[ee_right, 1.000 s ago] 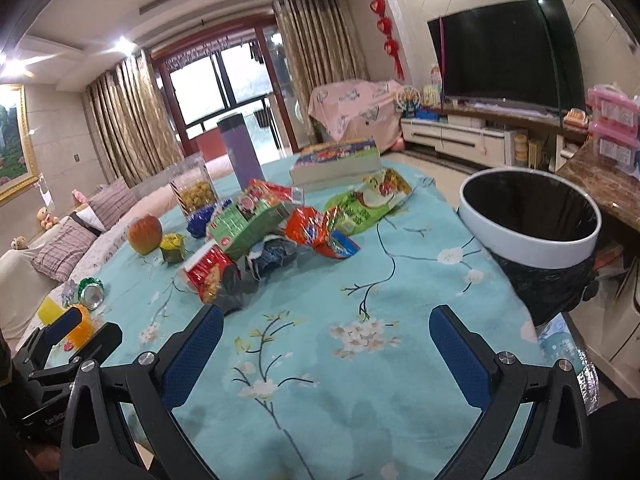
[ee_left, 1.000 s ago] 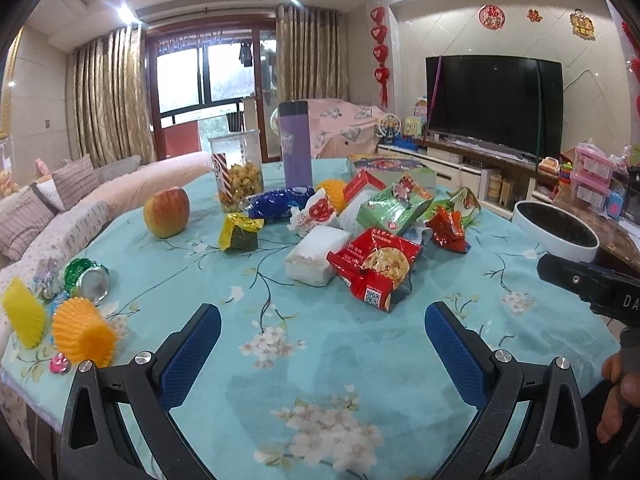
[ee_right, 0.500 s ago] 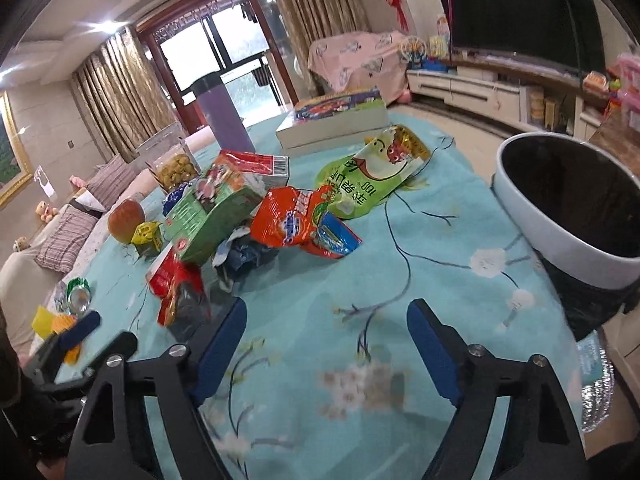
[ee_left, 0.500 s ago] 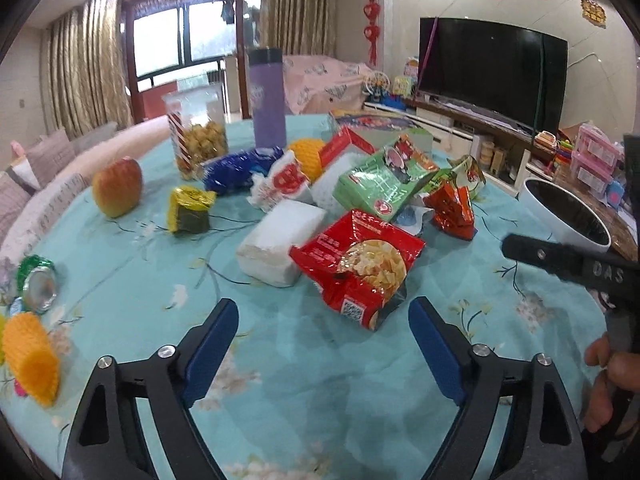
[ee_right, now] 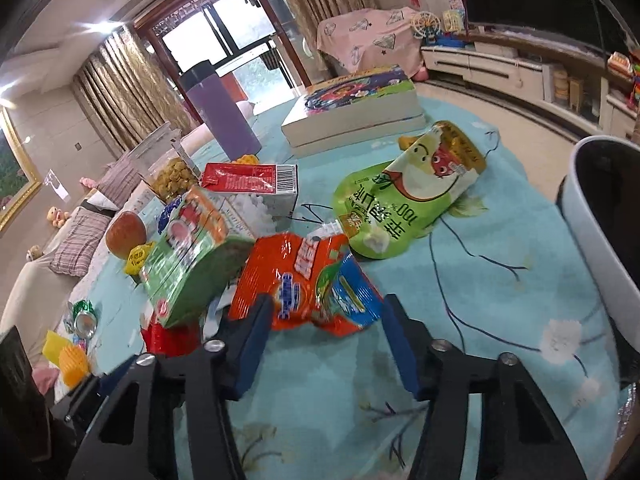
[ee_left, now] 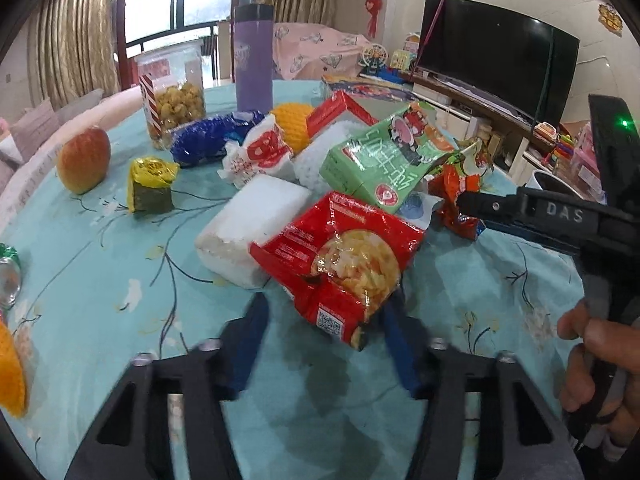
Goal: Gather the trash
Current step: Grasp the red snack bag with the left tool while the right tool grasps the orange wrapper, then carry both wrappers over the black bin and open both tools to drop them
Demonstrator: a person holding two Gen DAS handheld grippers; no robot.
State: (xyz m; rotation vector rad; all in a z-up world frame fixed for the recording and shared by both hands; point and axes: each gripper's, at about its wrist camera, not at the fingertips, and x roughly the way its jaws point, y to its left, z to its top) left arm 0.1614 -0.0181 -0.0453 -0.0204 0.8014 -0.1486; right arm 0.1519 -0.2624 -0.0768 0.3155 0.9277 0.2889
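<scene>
A purple flask (ee_left: 254, 58) is seen upright at the far side of the bench (ee_left: 100, 280), with a clear jar of snacks (ee_left: 172, 92) just beside it. An apple (ee_left: 84, 160) is noted near the jar. Two stacked books (ee_right: 356, 112) are seen beyond. A television (ee_left: 496, 68) is mounted behind.
</scene>
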